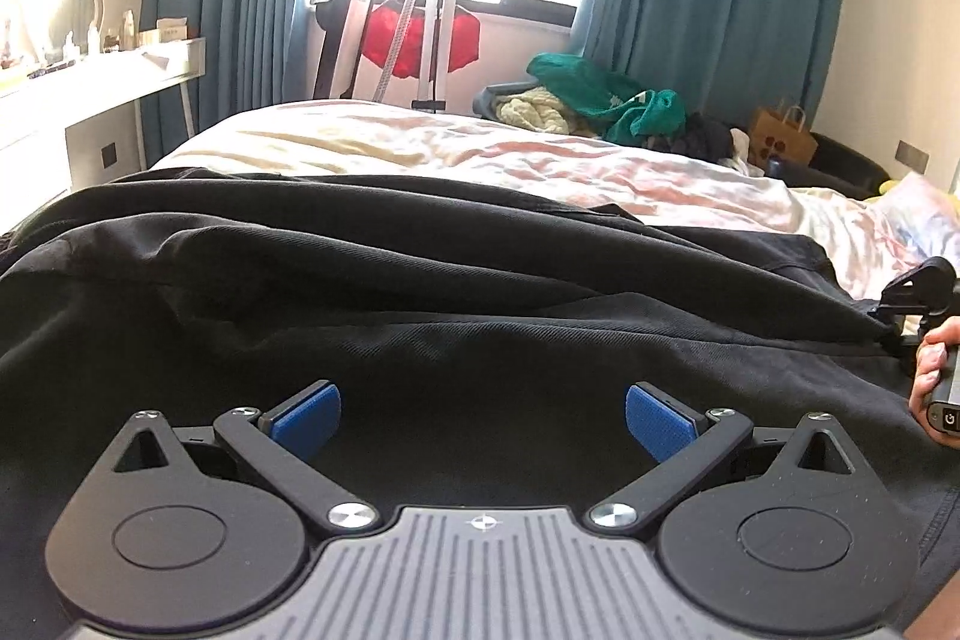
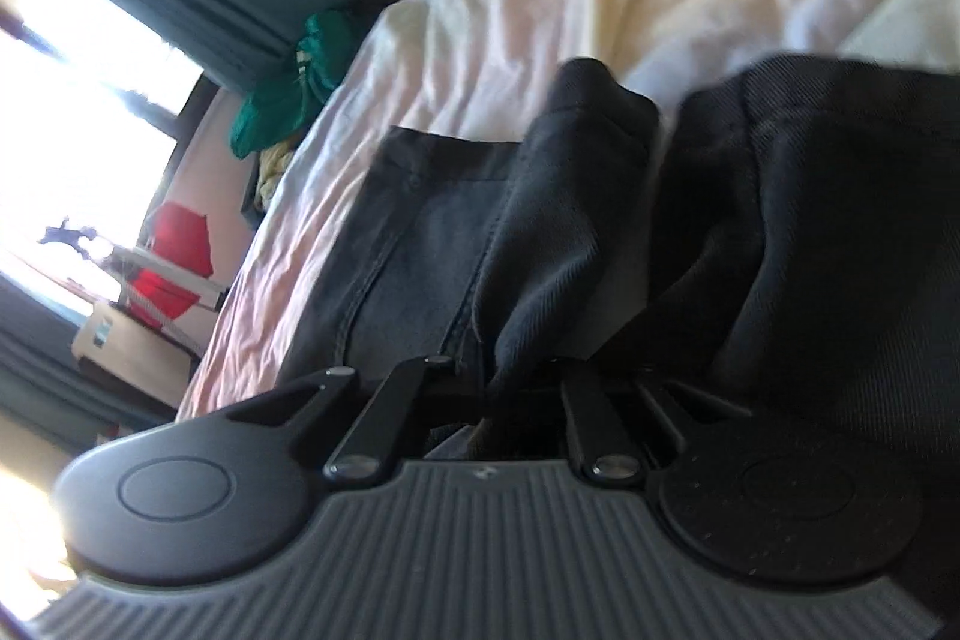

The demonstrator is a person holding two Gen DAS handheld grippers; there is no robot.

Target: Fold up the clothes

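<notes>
A black garment (image 1: 420, 292) lies spread and wrinkled across the bed. My left gripper (image 1: 483, 421) is open, its blue pads (image 1: 306, 415) wide apart just above the near part of the fabric, holding nothing. My right gripper (image 2: 501, 370) is rolled on its side and shut on a bunched fold of the black garment (image 2: 540, 232), which hides its pads. The right gripper and the hand holding it also show at the right edge of the left wrist view (image 1: 918, 292), at the garment's right edge.
The bed has a pale pink and cream sheet (image 1: 480, 148). A pile of green and yellow clothes (image 1: 600, 100) lies beyond the far side. A white dresser (image 1: 90, 100) stands at left, a paper bag (image 1: 783, 136) at right, teal curtains and a bright window behind.
</notes>
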